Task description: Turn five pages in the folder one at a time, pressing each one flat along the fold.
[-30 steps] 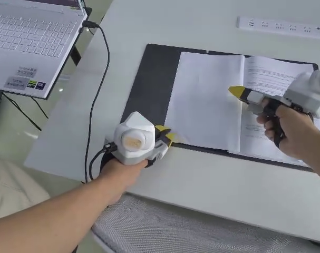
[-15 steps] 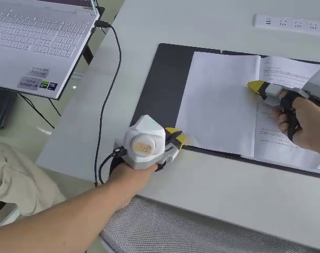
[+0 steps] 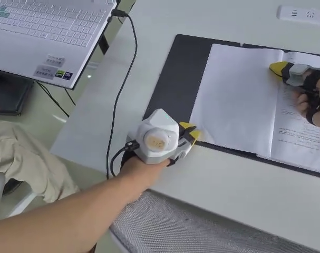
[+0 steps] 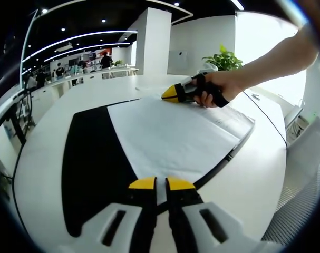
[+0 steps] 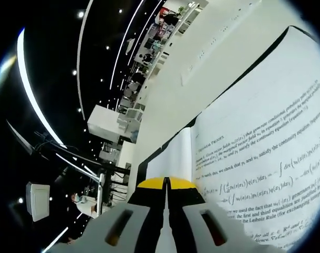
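A black folder [image 3: 173, 79] lies open on the white table. A blank white page [image 3: 239, 100] rests on its left half and a printed page [image 3: 302, 134] on its right. My left gripper [image 3: 194, 134] is shut, tips at the near left corner of the blank page [image 4: 165, 134], nothing visibly between the jaws. My right gripper [image 3: 278, 68] is shut, its yellow tip resting on the fold near the far edge. In the right gripper view the tips [image 5: 166, 183] sit between blank sheet and printed page [image 5: 254, 147]. The left gripper view shows its tips [image 4: 155, 183] and the right gripper [image 4: 173, 94].
An open laptop [image 3: 44, 31] sits at the far left, and its black cable [image 3: 125, 68] runs down past the folder's left side. A white power strip [image 3: 302, 15] lies at the far right. A mesh chair [image 3: 202, 226] is at the table's near edge.
The head camera has swung left. My right gripper has slid along the fold toward the far edge of the page. The left gripper has stayed at the near corner.
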